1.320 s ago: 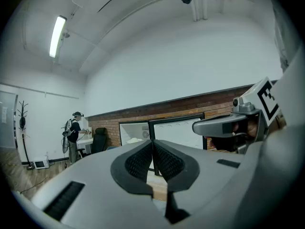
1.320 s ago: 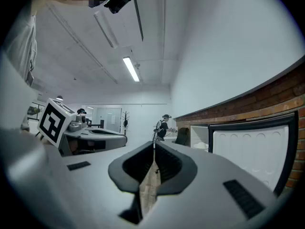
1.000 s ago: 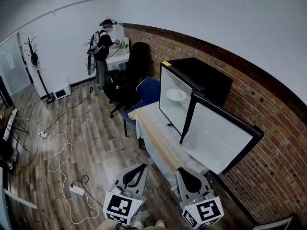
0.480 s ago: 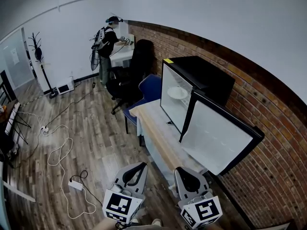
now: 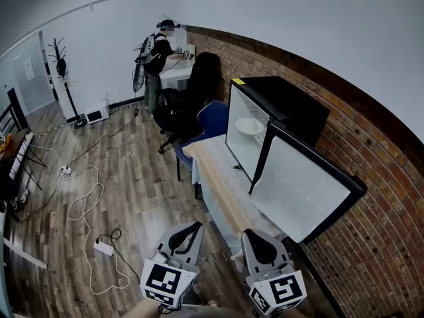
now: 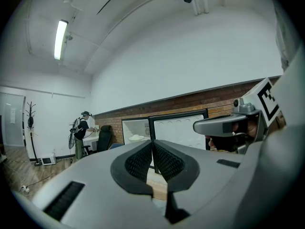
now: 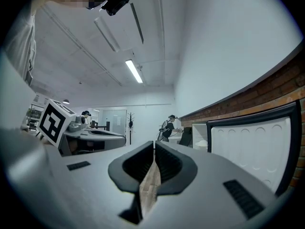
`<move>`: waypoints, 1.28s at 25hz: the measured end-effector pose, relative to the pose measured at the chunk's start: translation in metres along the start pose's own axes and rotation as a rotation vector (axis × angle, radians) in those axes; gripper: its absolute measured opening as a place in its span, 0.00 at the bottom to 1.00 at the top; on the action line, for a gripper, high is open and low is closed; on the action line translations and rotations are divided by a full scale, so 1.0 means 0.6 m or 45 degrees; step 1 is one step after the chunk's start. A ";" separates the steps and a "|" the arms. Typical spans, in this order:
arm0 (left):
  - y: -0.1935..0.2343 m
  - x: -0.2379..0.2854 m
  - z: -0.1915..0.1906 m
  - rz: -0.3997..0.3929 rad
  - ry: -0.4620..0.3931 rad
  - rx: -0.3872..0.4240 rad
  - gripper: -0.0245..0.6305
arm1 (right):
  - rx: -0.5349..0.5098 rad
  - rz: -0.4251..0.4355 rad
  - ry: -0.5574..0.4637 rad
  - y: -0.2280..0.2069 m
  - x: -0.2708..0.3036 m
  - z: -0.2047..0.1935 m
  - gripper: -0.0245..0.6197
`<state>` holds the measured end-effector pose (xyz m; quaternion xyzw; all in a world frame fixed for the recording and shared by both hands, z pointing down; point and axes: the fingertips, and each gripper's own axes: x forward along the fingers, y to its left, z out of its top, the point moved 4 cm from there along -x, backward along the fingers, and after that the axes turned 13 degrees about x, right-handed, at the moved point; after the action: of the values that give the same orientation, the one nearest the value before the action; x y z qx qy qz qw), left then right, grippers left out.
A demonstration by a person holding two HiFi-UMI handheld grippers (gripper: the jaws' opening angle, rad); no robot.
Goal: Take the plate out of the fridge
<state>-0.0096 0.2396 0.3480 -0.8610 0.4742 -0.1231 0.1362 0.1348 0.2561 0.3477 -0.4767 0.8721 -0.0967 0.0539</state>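
Observation:
A white plate [image 5: 250, 126] lies on a shelf inside the black fridge [image 5: 286, 108], which stands on a wood-topped counter [image 5: 215, 177]. The fridge door [image 5: 301, 185] hangs wide open toward me. My left gripper [image 5: 190, 228] and right gripper [image 5: 256, 236] are low at the near end of the counter, far short of the fridge, both shut with nothing between the jaws. In the left gripper view its jaws [image 6: 152, 146] meet, with the plate [image 6: 136, 137] small beyond them. The right gripper's jaws [image 7: 154, 148] also meet, with the plate [image 7: 202, 142] far ahead.
A blue chair [image 5: 213, 119] and a black office chair [image 5: 192, 95] stand beyond the counter. A person [image 5: 159, 53] works at a far desk. Cables [image 5: 85, 211] and a power strip [image 5: 104, 248] lie on the wooden floor to the left. A brick wall [image 5: 371, 144] runs along the right.
The head view has drifted a little, so the room sits slightly further right in frame. Both grippers stay shut in about the same low place.

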 end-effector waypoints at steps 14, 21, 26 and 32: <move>0.020 0.052 -0.016 -0.018 -0.014 0.011 0.07 | -0.008 -0.024 -0.045 -0.032 0.040 -0.007 0.09; 0.060 0.108 -0.034 -0.077 -0.042 0.046 0.07 | -0.008 -0.068 -0.051 -0.053 0.100 -0.009 0.09; 0.106 0.153 -0.043 -0.107 -0.033 0.034 0.07 | 0.007 -0.102 -0.055 -0.072 0.157 -0.003 0.09; 0.170 0.209 -0.059 -0.138 -0.034 0.026 0.07 | 0.035 -0.156 -0.032 -0.096 0.231 -0.004 0.09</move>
<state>-0.0365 0.0767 0.3554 -0.8855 0.4239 -0.1236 0.1444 0.1067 0.1096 0.3622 -0.5295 0.8391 -0.1056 0.0655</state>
